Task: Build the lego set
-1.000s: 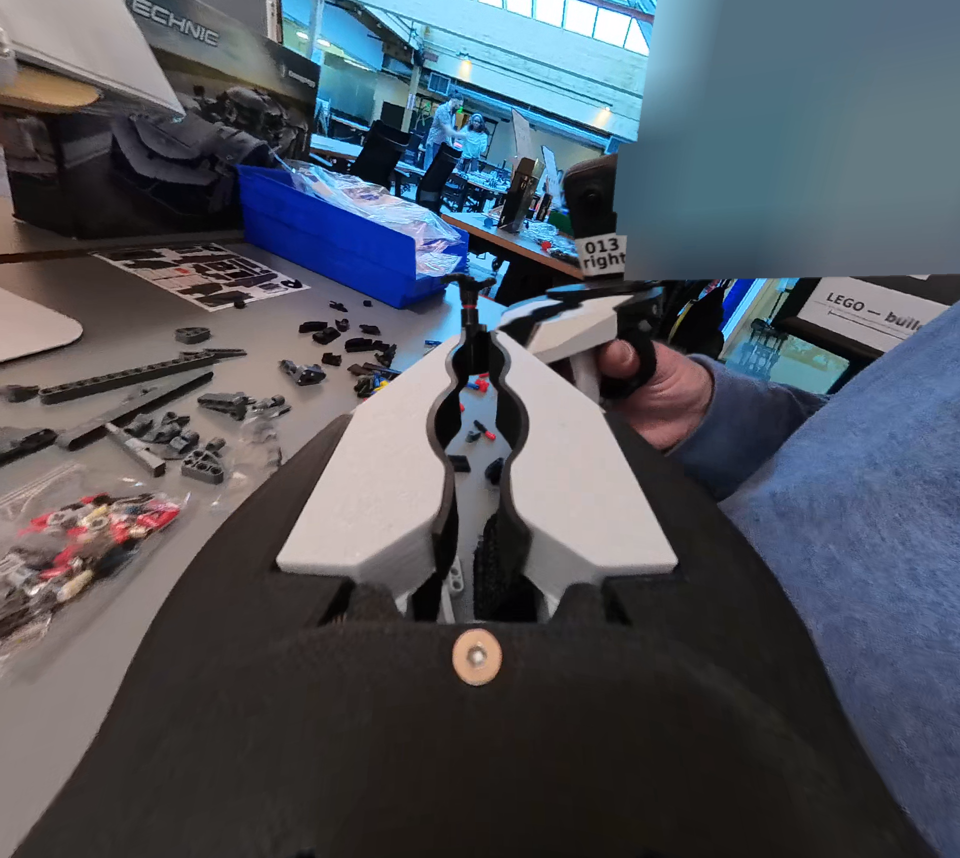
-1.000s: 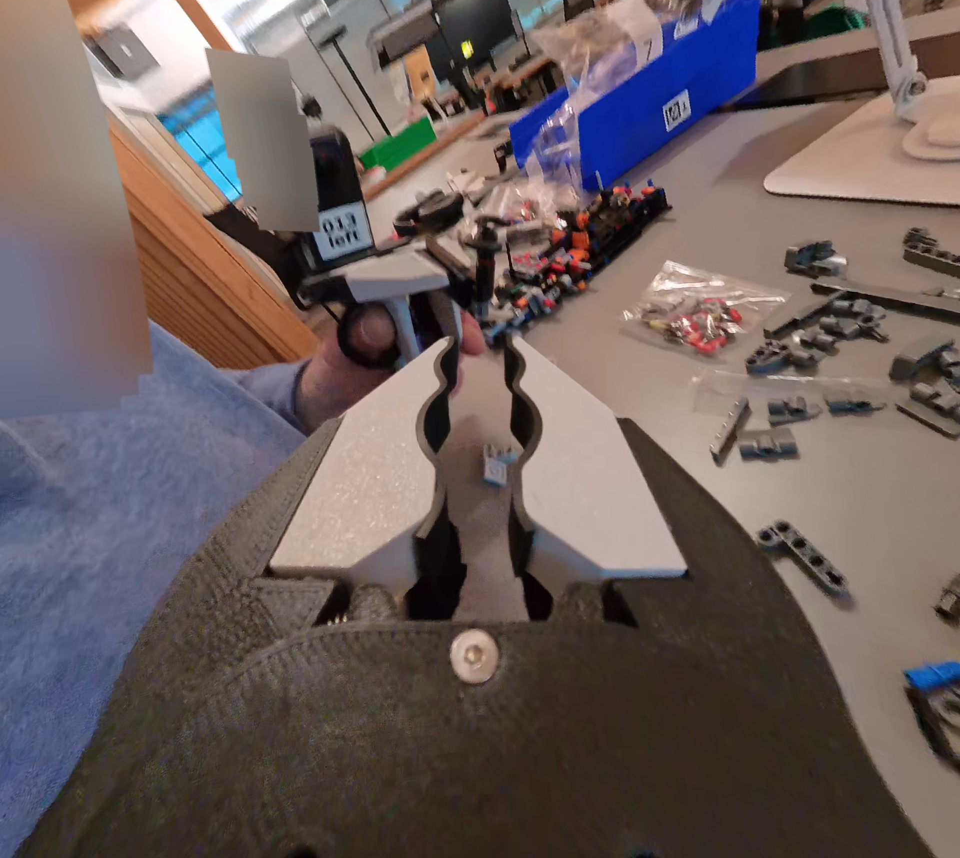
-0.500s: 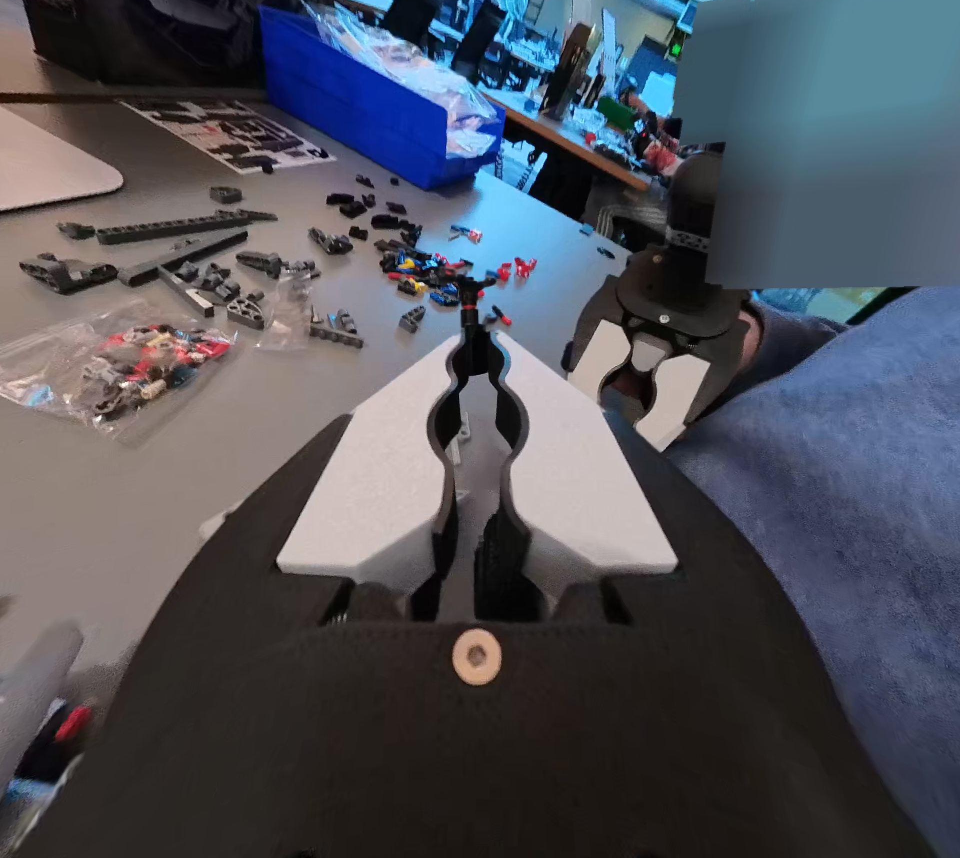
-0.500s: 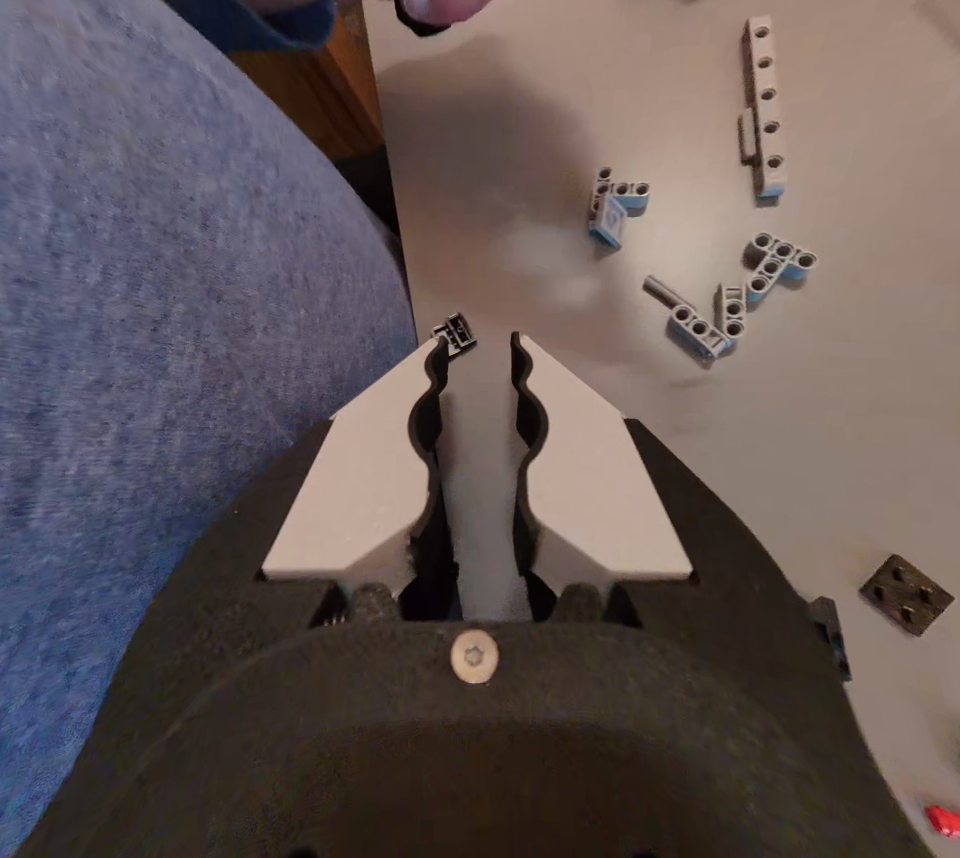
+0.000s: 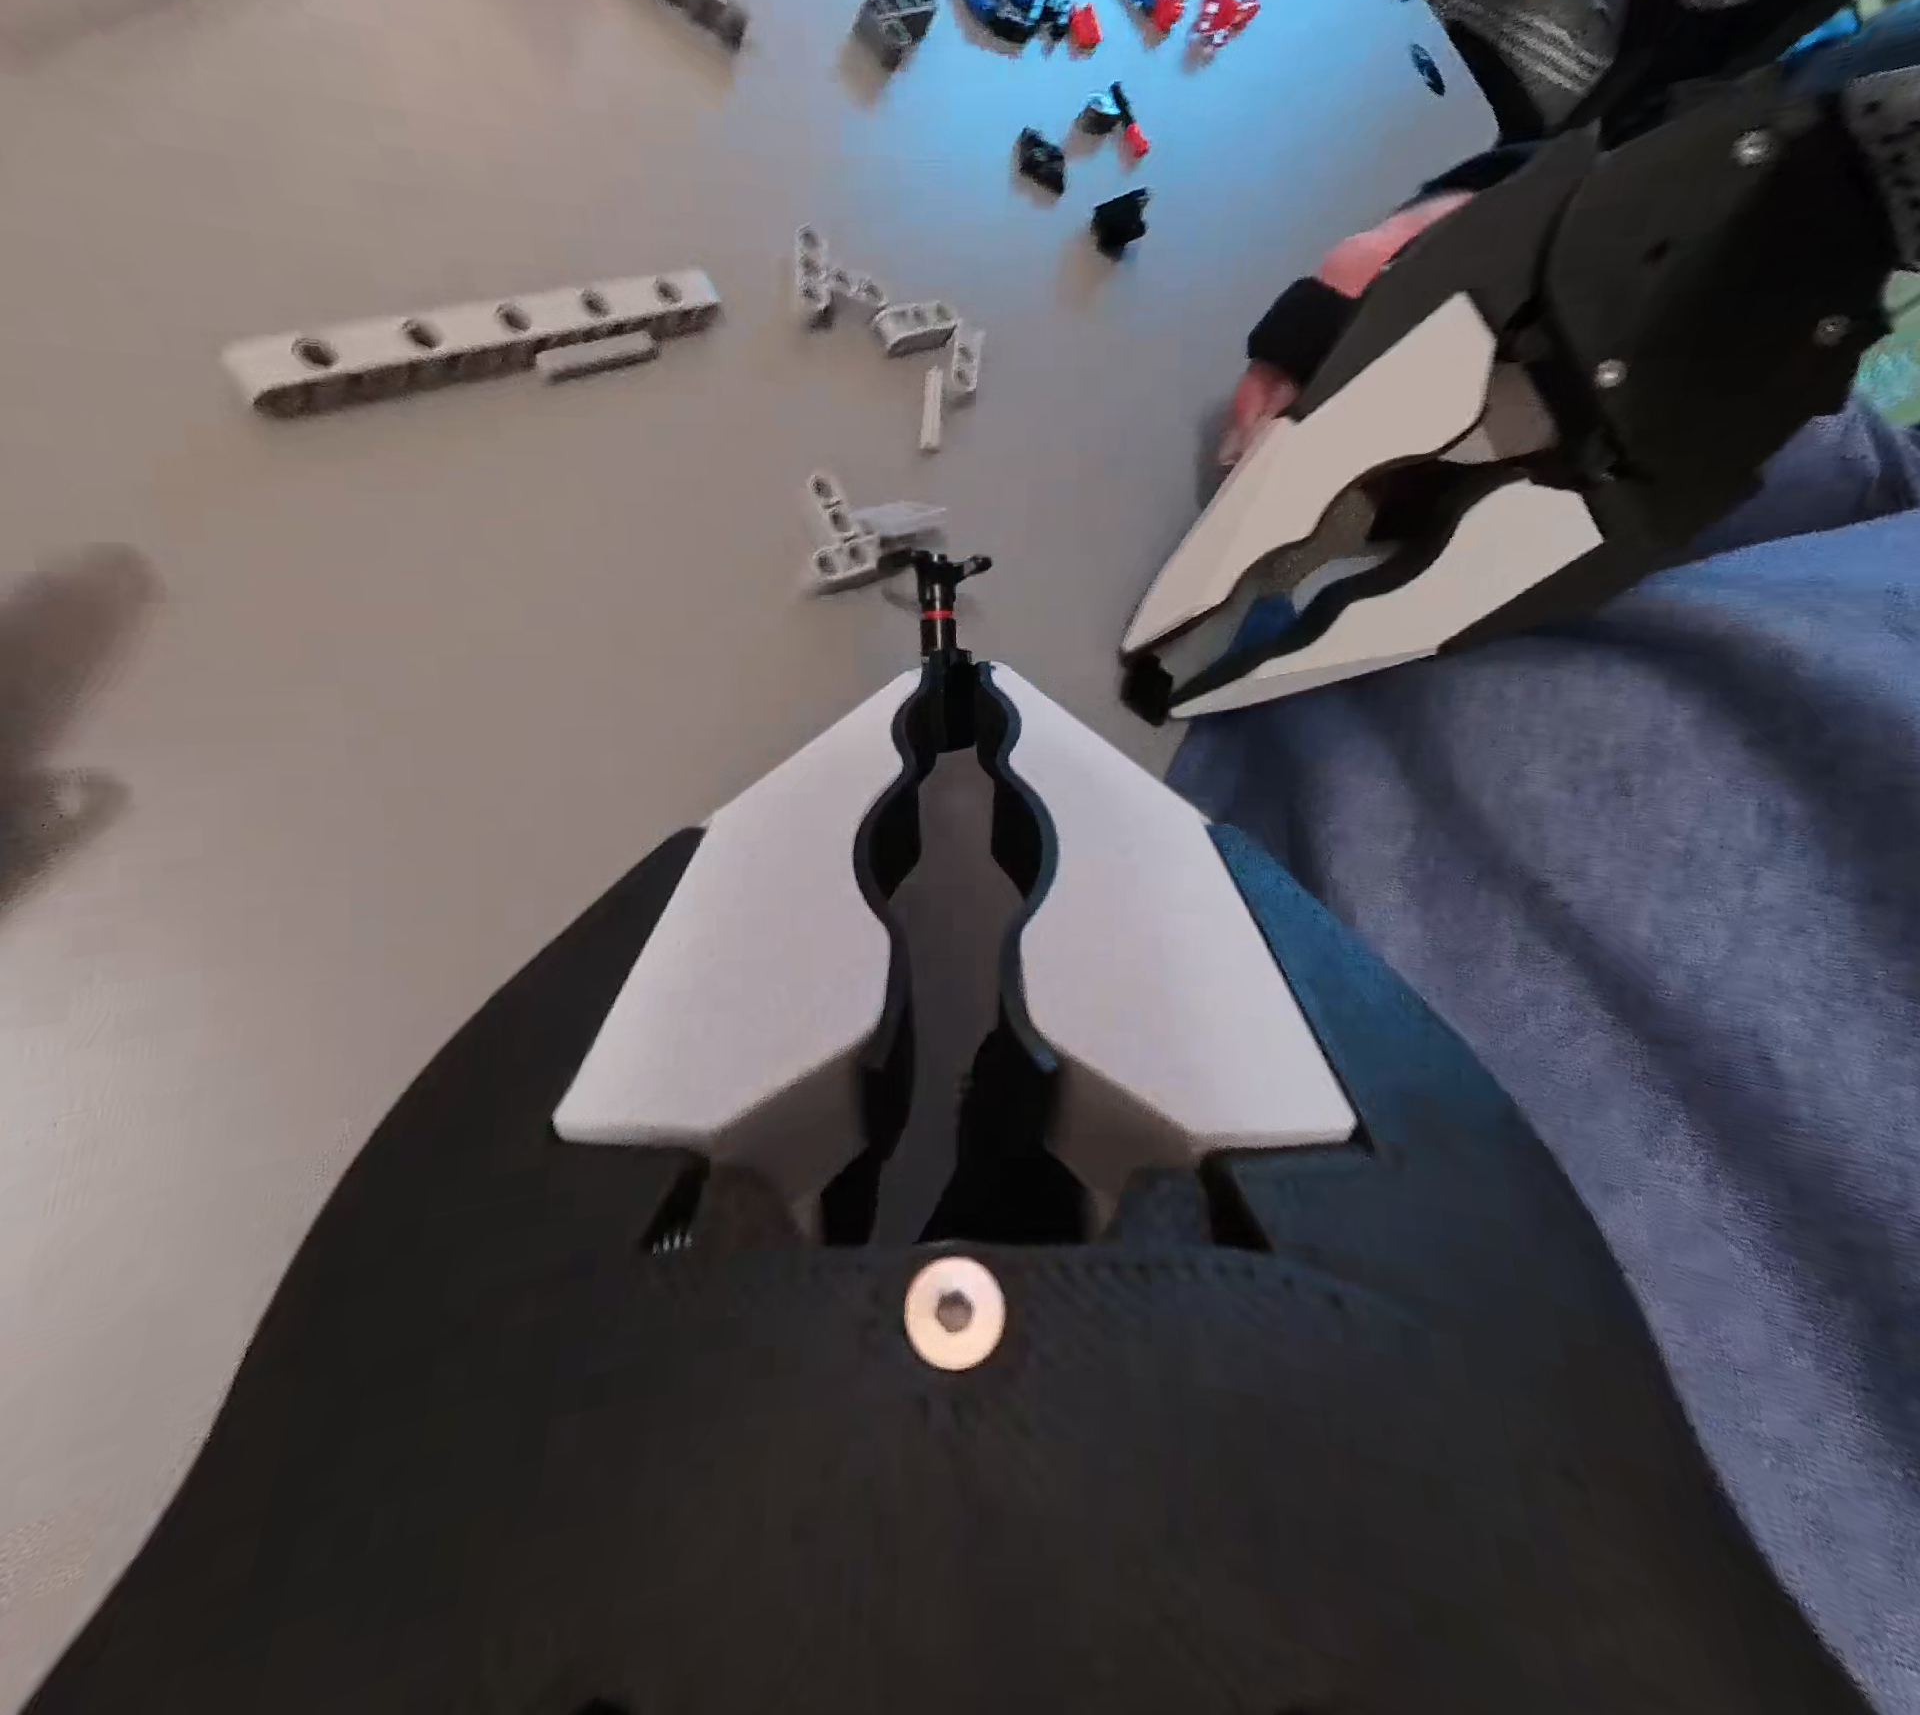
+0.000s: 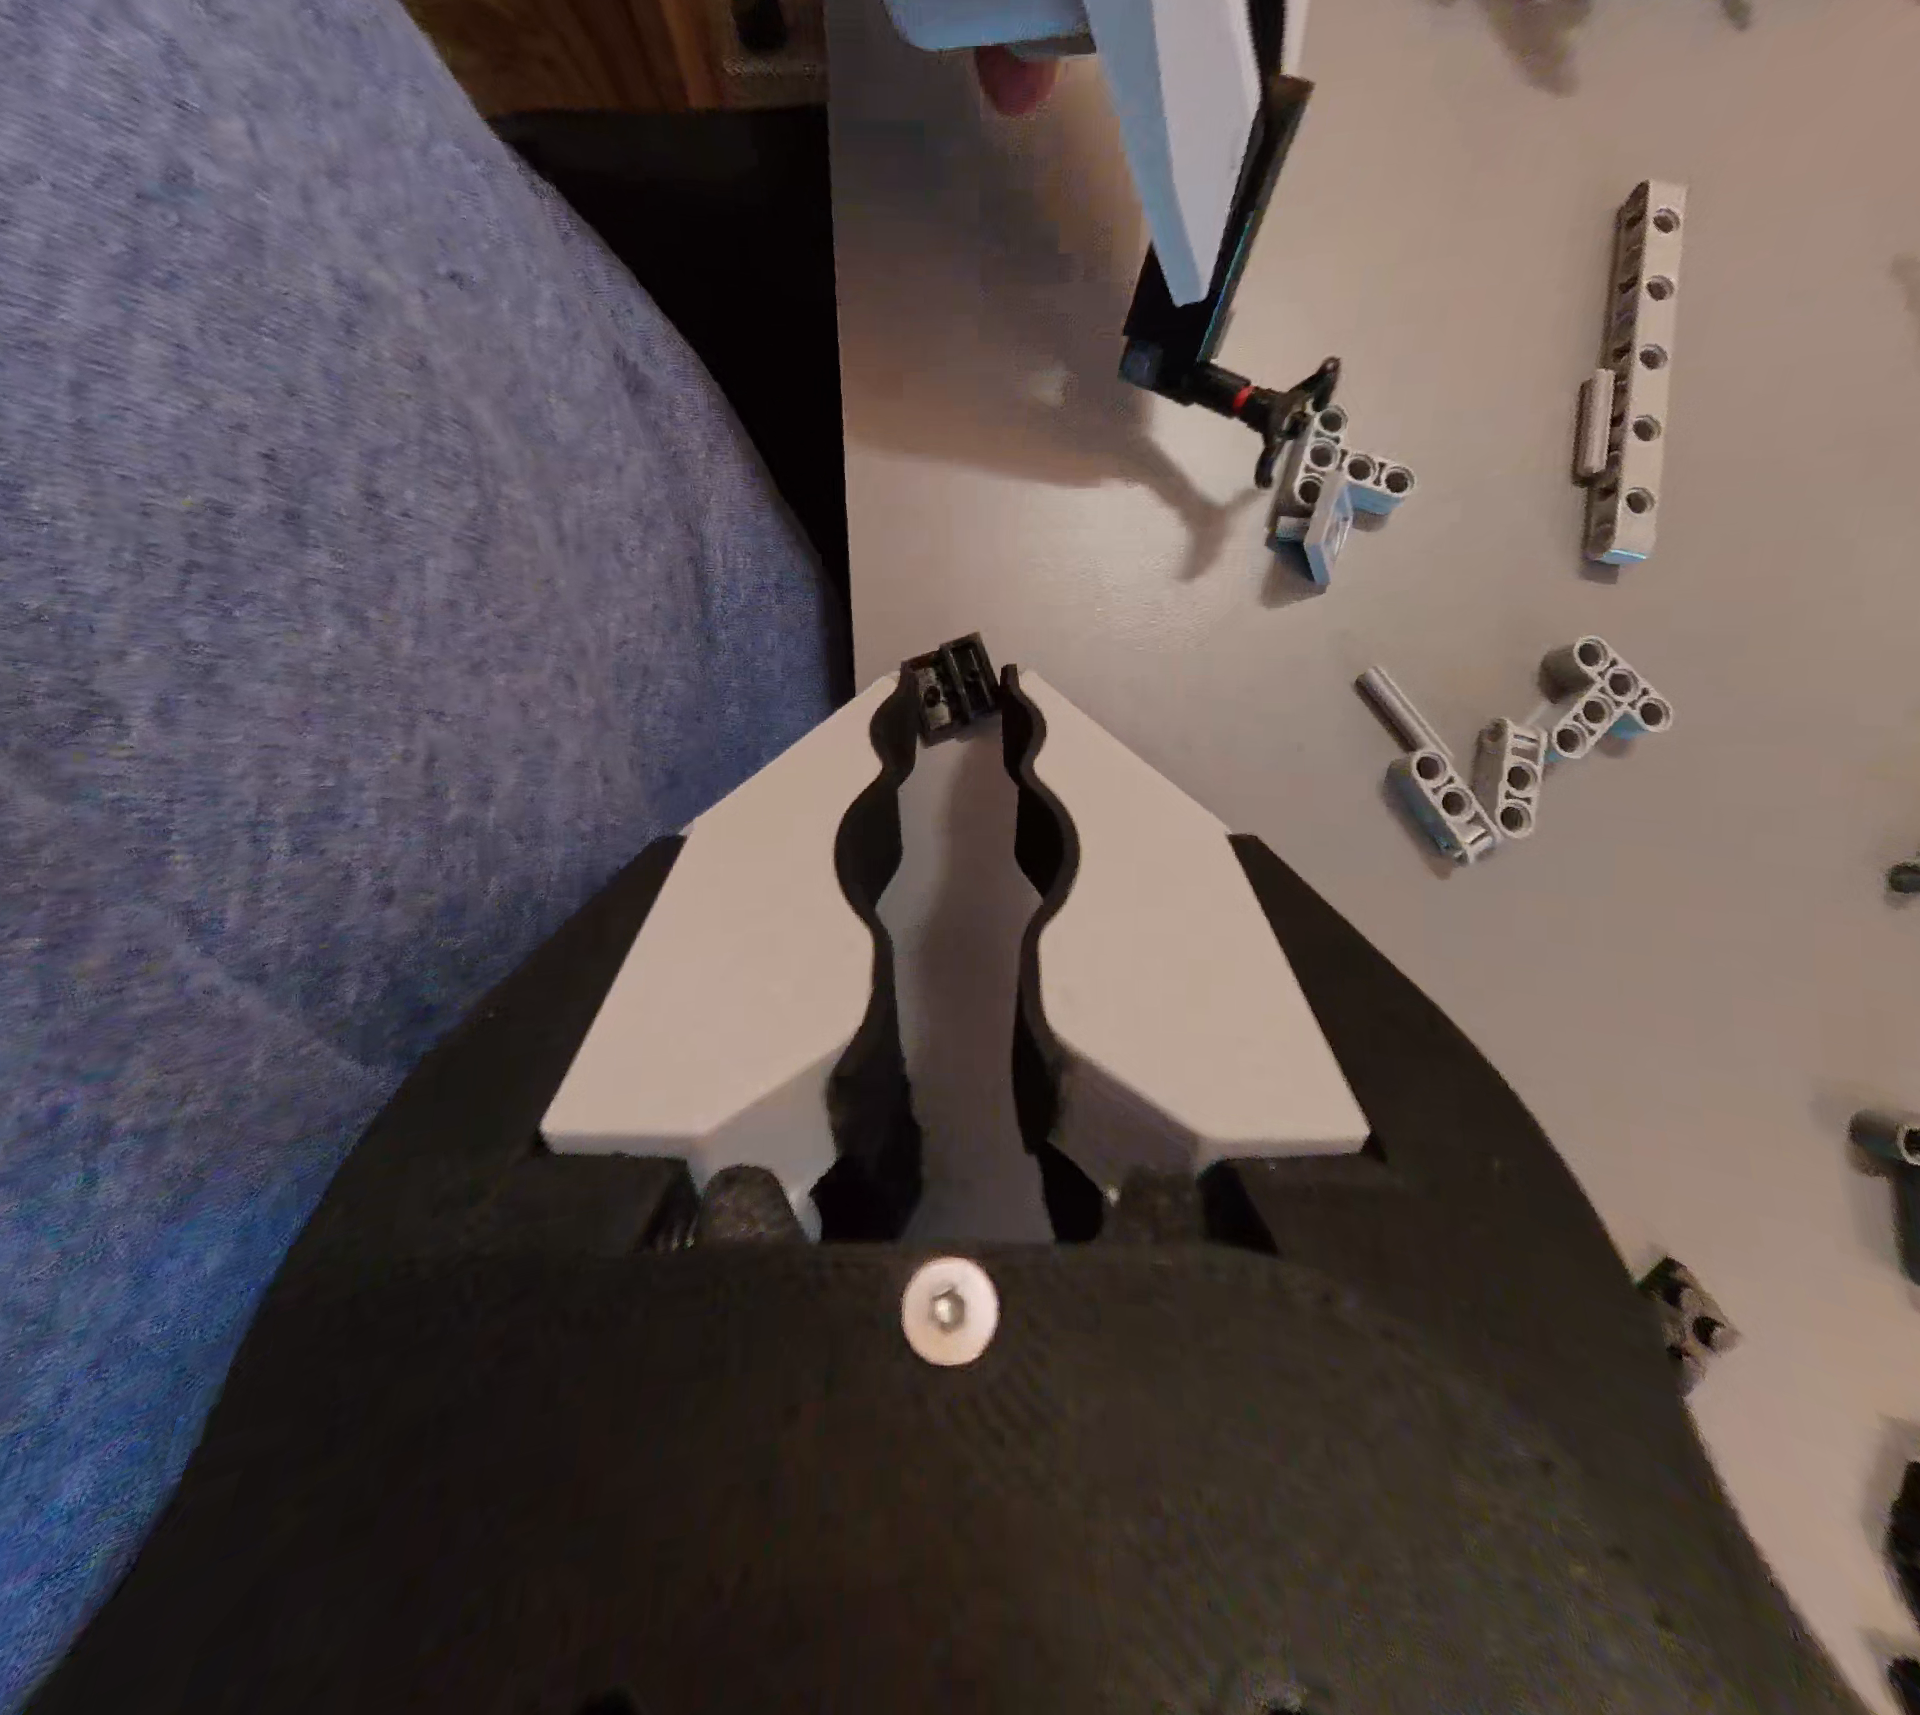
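Black axle piece (image 5: 940,626), clamped in your left gripper (image 5: 948,697), points straight ahead, its forked end over the grey angled beam (image 5: 844,535). Your right gripper (image 6: 958,697), fingertips slightly apart, brackets a small black plate (image 6: 950,699) at the table (image 5: 416,626) edge.

A grey table (image 6: 1039,522) carries scattered lego parts. A long grey beam (image 6: 1631,372) lies at two o'clock. Small grey connectors (image 6: 1527,756) sit at three o'clock.
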`<state>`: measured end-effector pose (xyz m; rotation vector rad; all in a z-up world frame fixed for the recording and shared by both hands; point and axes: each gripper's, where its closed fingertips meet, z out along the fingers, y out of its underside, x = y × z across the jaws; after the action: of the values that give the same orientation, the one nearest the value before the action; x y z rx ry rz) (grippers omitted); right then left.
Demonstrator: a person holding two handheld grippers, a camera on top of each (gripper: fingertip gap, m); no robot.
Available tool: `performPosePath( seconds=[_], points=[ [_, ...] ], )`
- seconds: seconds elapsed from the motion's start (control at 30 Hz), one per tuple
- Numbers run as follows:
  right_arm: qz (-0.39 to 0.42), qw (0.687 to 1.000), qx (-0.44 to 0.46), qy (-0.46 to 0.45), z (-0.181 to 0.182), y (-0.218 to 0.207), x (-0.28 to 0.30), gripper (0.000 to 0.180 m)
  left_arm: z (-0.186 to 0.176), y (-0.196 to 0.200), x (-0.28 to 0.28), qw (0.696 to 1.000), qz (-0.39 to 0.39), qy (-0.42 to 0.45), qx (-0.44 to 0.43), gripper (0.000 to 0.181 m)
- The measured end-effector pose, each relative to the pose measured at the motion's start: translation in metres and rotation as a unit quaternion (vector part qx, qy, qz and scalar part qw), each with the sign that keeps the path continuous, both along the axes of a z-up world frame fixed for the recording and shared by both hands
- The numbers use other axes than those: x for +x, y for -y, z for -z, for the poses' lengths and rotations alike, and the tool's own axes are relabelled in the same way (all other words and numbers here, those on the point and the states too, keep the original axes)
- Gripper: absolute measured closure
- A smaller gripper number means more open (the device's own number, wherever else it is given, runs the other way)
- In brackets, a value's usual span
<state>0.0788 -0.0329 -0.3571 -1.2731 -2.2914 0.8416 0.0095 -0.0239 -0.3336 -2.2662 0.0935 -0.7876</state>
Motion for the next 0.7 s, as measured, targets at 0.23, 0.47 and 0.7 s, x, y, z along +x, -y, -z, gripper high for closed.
performPosePath(
  seconds=[0.23, 0.47, 0.7],
  points=[
    [-0.01, 1.0, -0.001, -0.006, 0.0, 0.001, -0.004, 0.168, 0.007, 0.004, -0.018, 0.998, -0.043, -0.046, 0.003, 0.165],
    [-0.009, 1.0, -0.017, -0.01, -0.001, -0.001, -0.01, 0.169, 0.007, 0.006, -0.048, 0.988, -0.097, -0.114, 0.02, 0.146],
    [0.003, 0.999, -0.045, -0.009, -0.003, -0.003, -0.016, 0.176, -0.019, 0.007, -0.003, 0.968, 0.002, -0.21, 0.134, 0.152]
  ],
)
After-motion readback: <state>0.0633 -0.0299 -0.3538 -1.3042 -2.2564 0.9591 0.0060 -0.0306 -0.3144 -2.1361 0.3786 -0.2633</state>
